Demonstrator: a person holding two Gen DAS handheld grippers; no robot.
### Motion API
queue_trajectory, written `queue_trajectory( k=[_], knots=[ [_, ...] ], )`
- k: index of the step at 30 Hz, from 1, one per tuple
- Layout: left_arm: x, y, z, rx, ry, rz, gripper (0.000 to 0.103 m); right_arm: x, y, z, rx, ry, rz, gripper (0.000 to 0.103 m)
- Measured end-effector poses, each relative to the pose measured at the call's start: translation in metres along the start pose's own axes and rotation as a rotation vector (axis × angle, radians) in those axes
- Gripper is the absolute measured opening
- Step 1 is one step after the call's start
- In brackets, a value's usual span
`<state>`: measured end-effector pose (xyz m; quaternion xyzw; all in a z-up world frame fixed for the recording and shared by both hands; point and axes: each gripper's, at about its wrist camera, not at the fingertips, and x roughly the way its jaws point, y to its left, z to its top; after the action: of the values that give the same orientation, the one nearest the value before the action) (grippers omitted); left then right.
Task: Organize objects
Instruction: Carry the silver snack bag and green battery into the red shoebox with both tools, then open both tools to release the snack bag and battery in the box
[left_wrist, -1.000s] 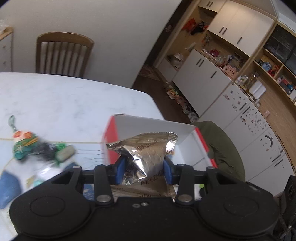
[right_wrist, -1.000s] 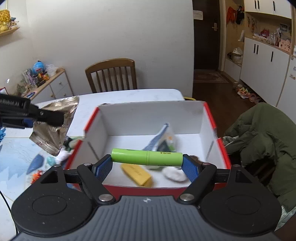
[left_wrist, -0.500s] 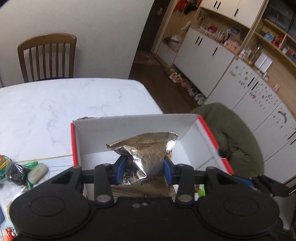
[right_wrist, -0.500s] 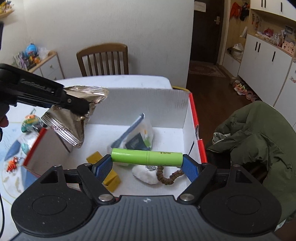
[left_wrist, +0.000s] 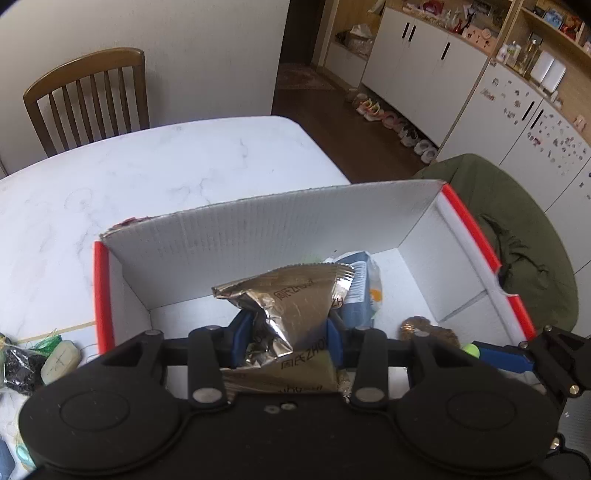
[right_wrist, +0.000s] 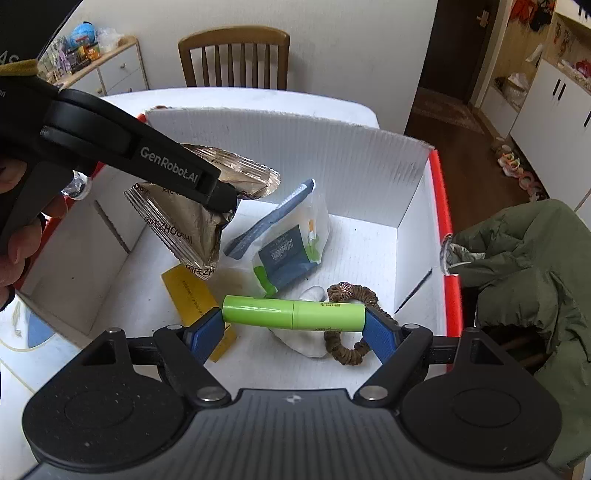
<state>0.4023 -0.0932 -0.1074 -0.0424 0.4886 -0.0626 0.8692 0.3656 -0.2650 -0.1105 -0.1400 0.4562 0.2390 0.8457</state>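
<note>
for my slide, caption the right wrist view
Right gripper holds a green tube over the box; left gripper brings a foil packet.

Probably home: dining chair (left_wrist: 88, 99), cupboards (left_wrist: 417, 62).

One white box (right_wrist: 373, 177) with red edges. Inside it, on the floor: one yellow flat packet (right_wrist: 192, 291), one clear pouch with blue label (right_wrist: 291, 243), one white pebble-like item (right_wrist: 310, 343), one brown hair scrunchie (right_wrist: 351, 354). Held above it: one silver foil packet (right_wrist: 184, 225), one green tube (right_wrist: 293, 314). Tongs: two sets. One wooden chair (right_wrist: 234, 55). One green jacket (right_wrist: 532, 280).
</note>
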Motion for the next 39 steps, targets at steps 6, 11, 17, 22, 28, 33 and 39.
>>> queue_trajectory(
  k=[6, 11, 17, 22, 28, 33, 39],
  knots=[
    [0.017, -0.006, 0.001, 0.032, 0.043, 0.011, 0.041, 0.006, 0.003, 0.004, -0.028, 0.026, 0.013, 0.081],
    [0.028, -0.008, -0.002, 0.053, 0.082, 0.025, 0.042, 0.010, 0.004, 0.006, -0.039, 0.044, 0.018, 0.081],
    [0.033, -0.006, 0.000, 0.051, 0.112, 0.039, 0.044, 0.010, 0.006, 0.006, -0.055, 0.039, 0.010, 0.081],
    [0.031, -0.006, 0.002, 0.061, 0.107, 0.054, 0.072, 0.007, 0.009, 0.006, -0.064, 0.028, 0.000, 0.081],
    [0.015, -0.013, -0.001, 0.081, 0.069, 0.031, 0.074, 0.002, 0.007, 0.005, -0.050, 0.016, 0.009, 0.083],
    [-0.005, -0.013, -0.004, 0.069, 0.022, 0.003, 0.079, -0.010, 0.002, 0.003, -0.004, -0.005, 0.018, 0.083],
    [-0.031, -0.012, -0.007, 0.064, -0.041, -0.030, 0.081, -0.032, -0.004, 0.000, 0.039, -0.057, 0.023, 0.083]
  ],
)
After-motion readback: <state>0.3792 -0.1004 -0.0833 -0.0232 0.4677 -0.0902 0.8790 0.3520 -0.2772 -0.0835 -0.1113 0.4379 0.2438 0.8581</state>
